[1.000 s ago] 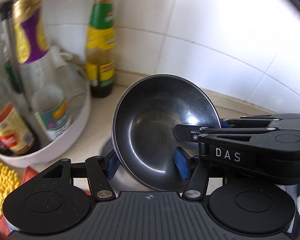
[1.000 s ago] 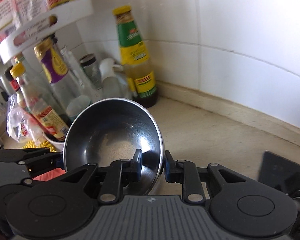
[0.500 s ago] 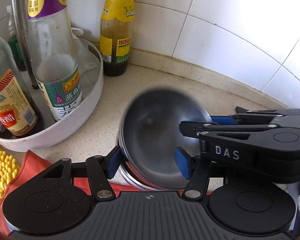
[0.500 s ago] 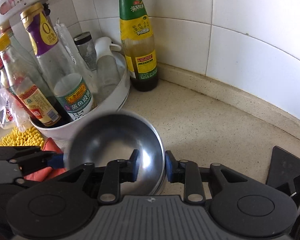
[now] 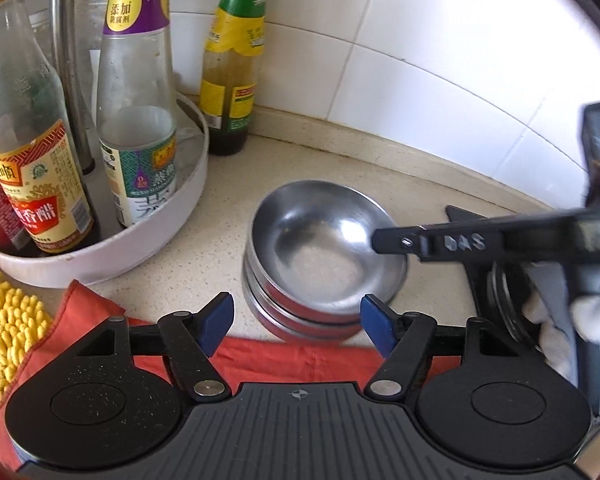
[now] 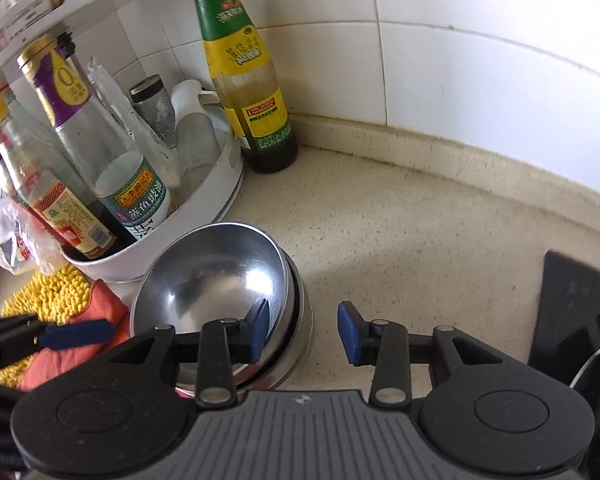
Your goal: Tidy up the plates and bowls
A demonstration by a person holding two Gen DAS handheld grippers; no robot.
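Observation:
A shiny steel bowl (image 5: 328, 248) sits nested on top of a short stack of steel bowls (image 5: 296, 316) on the beige counter. My left gripper (image 5: 296, 322) is at the near side of the stack. Its jaws are opening and its blue pads stand clear of the bowl on both sides. In the right wrist view the same top bowl (image 6: 208, 276) lies front left. My right gripper (image 6: 304, 332) straddles the bowl's right rim, one pad inside and one outside. These jaws are also opening, and neither pad presses on the rim.
A white turntable tray (image 5: 180, 220) with several sauce bottles stands to the left. A green-labelled bottle (image 6: 248, 80) stands in the tiled corner. An orange cloth (image 5: 300, 360) and a yellow mat (image 5: 8, 332) lie in front. A black hob edge (image 6: 572, 300) is at the right.
The bowl, held tilted in both grippers, came down onto the stack. Both pairs of jaws have widened and let it go.

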